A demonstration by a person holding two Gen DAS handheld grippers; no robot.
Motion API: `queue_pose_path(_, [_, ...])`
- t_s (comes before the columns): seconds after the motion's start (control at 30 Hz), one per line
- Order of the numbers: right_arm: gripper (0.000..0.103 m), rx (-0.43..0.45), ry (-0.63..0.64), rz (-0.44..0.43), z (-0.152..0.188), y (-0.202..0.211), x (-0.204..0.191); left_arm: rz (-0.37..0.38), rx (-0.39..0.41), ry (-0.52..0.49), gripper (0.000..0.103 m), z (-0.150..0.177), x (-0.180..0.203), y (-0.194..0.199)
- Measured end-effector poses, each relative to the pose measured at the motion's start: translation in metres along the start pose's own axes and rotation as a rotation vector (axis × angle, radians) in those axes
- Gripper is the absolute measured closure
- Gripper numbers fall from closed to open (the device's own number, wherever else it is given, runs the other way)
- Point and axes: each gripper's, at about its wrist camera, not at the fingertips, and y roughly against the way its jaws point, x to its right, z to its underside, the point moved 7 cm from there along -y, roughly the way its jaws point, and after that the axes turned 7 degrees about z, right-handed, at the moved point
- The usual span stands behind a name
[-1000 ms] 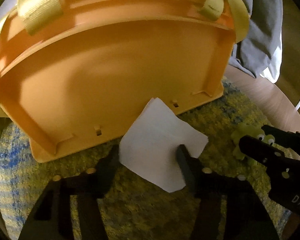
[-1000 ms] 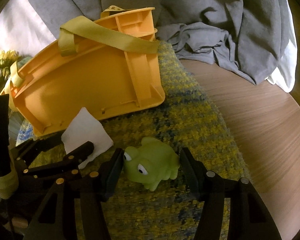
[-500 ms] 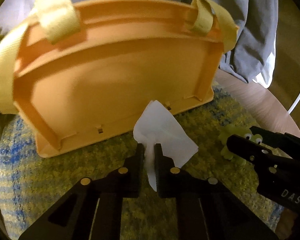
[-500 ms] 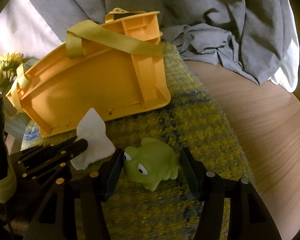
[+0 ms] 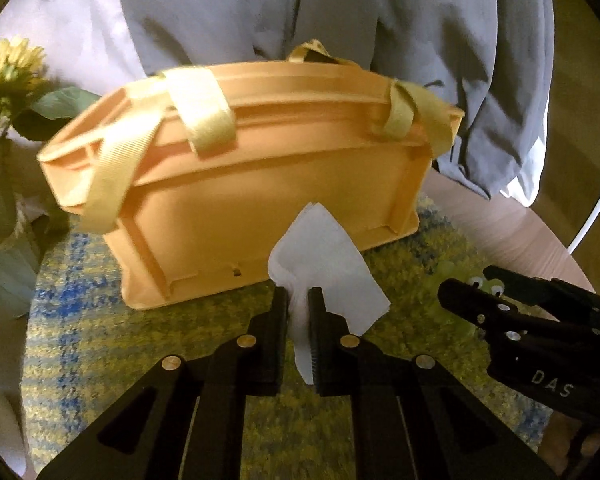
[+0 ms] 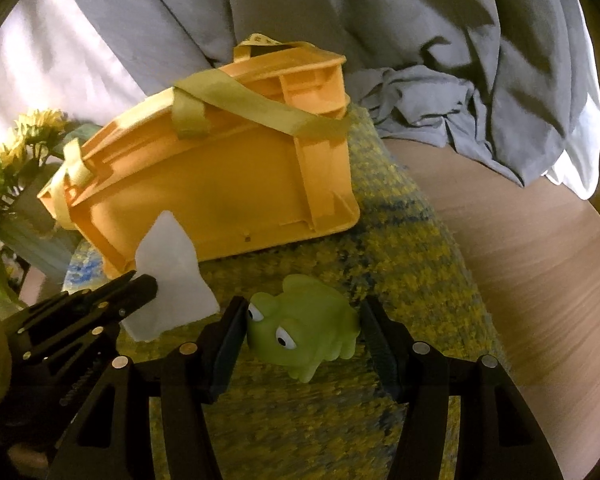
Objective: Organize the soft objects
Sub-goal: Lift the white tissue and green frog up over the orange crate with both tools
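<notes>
The left gripper (image 5: 298, 300) is clamped tight on a white tissue (image 5: 328, 268), which bunches between its pads and fans out above and to the right of them. A second ago the tissue lay flat on the mat with the jaws standing wide on either side of it; now it is pinched and lifted clear of the mat, its upper corner showing against the near wall of the yellow basket (image 5: 260, 200). The basket (yellow plastic, with pale webbing handles) stands on a yellow-and-blue woven mat (image 5: 100, 340) and now sits farther off and lower in the left view than before.

The right gripper (image 6: 302, 336) has not moved: its jaws stand partly open on either side of a green toy frog (image 6: 304, 326) resting on the mat. The left pad looks to touch the frog's snout, the right pad stands just apart. Grey cloth (image 6: 440, 80) hangs behind the basket, and yellow flowers (image 6: 24, 140) stand at far left.
</notes>
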Motion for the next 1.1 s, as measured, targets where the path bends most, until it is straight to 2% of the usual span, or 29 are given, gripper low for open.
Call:
queue_pose_path(0.6, [0.044, 0.111, 0.040, -0.056, -0.021, 0.052, -0.024, -0.053, 0.168, 0.048, 0.091, -0.017, -0.001, 0.080])
queue_pose_path(1.1, [0.044, 0.276, 0.071, -0.103, -0.054, 0.108, -0.048, -0.105, 0.306, 0.055, 0.091, -0.043, -0.006, 0.138])
